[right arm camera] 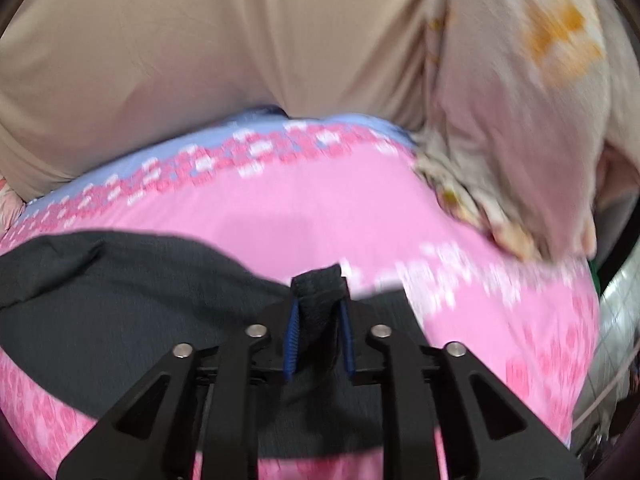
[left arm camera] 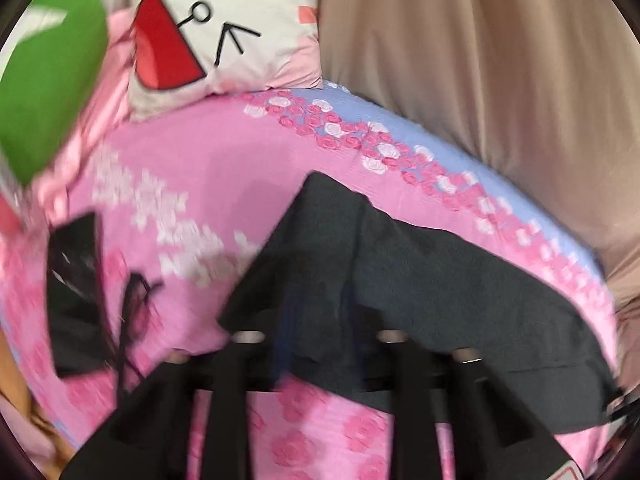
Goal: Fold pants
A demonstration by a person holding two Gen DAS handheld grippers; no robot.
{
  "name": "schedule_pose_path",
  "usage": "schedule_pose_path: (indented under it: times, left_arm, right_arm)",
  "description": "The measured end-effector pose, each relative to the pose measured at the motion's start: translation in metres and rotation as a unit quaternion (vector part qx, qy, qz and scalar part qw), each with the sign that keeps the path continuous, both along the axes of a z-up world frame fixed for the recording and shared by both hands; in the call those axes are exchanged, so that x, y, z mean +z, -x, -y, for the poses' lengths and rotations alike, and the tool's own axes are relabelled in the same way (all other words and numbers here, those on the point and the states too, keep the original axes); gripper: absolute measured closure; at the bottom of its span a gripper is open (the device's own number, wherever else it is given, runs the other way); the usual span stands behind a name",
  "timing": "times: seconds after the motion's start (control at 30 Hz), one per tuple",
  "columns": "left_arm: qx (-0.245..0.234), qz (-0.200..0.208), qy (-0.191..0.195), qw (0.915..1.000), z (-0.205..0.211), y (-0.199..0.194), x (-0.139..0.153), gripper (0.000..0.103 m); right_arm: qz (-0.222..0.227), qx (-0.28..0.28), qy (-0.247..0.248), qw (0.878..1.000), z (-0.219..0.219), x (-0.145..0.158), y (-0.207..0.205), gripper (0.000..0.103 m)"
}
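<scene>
Jaws pinching pants [right arm camera: 318,304]

Left tongs [left arm camera: 320,344] tips hidden under pants [left arm camera: 400,264]; both views motion-blurred.

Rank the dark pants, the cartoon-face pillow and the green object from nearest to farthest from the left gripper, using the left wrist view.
1. dark pants: draped over the left gripper, on the pink bedsheet.
2. cartoon-face pillow: far side of the bed, upper left.

The green object is blurred at the left edge; its depth cannot be ranked.

bed [left arm camera: 224,168]: pink floral sheet | on it: dark pants [left arm camera: 400,264], pillow [left arm camera: 224,28]
</scene>
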State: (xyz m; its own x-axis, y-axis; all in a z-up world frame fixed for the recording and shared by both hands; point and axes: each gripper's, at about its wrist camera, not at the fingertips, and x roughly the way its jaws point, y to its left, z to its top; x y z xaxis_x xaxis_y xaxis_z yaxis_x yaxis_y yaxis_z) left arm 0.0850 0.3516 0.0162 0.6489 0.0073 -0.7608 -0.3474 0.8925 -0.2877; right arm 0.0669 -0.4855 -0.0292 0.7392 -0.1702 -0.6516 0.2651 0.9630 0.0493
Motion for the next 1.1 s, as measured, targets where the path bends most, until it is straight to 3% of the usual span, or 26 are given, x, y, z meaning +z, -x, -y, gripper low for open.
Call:
schedule_pose_path:
  times: [0.07,0.1,0.13,0.3,0.33,0.37,0.43,0.47,0.53,0.63,0.73,0.9,1.03,1.07,1.1]
  left_arm:
    - [0.001,0.027,0.047,0.9985,0.002,0.011,-0.003,0.033]
    - [0.003,0.035,0.068,0.997,0.003,0.013,-0.004,0.027]
    - [0.008,0.042,0.094,0.9946,0.003,0.012,-0.007,0.025]
    - [0.035,0.005,0.183,0.9824,0.007,-0.015,-0.041,0.025]
    - [0.039,0.0,0.19,0.9811,0.007,-0.018,-0.046,0.027]
    - [0.047,-0.004,0.192,0.9802,0.007,-0.022,-0.051,0.036]
    - [0.043,-0.001,0.186,0.9816,0.006,-0.025,-0.046,0.077]
    - [0.033,0.0,0.189,0.9814,0.005,-0.026,-0.043,0.103]
    - [0.028,0.004,0.206,0.9782,-0.003,-0.022,-0.033,0.103]
    - [0.061,0.021,0.15,0.9866,-0.023,-0.002,-0.001,0.103]
    - [0.078,0.011,0.13,0.9884,-0.044,0.009,0.006,0.103]
    - [0.015,-0.013,0.136,0.9906,-0.02,0.013,-0.008,0.103]
    - [-0.03,-0.011,0.139,0.9897,0.014,0.007,-0.015,0.099]
    - [-0.041,-0.013,0.14,0.9892,0.024,0.002,-0.016,0.093]
    - [-0.051,-0.012,0.142,0.9885,0.033,-0.002,-0.016,0.089]
  right_arm:
    - [0.01,-0.015,-0.009,1.0,-0.002,0.0,0.02,0.063]
    - [0.018,-0.023,-0.014,0.999,-0.004,0.002,0.028,0.058]
    - [0.032,-0.032,-0.019,0.999,-0.008,0.006,0.041,0.049]
    - [0.07,-0.003,-0.065,0.995,-0.04,0.019,0.073,0.038]
    - [0.067,0.008,-0.072,0.995,-0.049,0.019,0.074,0.038]
    - [0.063,0.017,-0.076,0.995,-0.056,0.019,0.075,0.038]
    - [0.057,0.03,-0.081,0.995,-0.067,0.016,0.072,0.038]
    - [0.052,0.034,-0.082,0.995,-0.07,0.013,0.07,0.038]
    - [0.043,0.034,-0.09,0.994,-0.074,0.008,0.064,0.038]
    - [0.04,0.037,-0.119,0.991,-0.07,0.004,0.052,0.038]
    - [0.034,0.031,-0.147,0.988,-0.062,-0.001,0.033,0.038]
    - [0.028,-0.009,-0.225,0.974,-0.032,-0.01,-0.002,0.038]
    - [0.009,-0.074,-0.253,0.965,0.001,-0.018,-0.033,0.037]
    - [0.008,-0.089,-0.251,0.964,0.009,-0.02,-0.041,0.041]
    - [0.006,-0.092,-0.234,0.968,0.012,-0.019,-0.048,0.052]
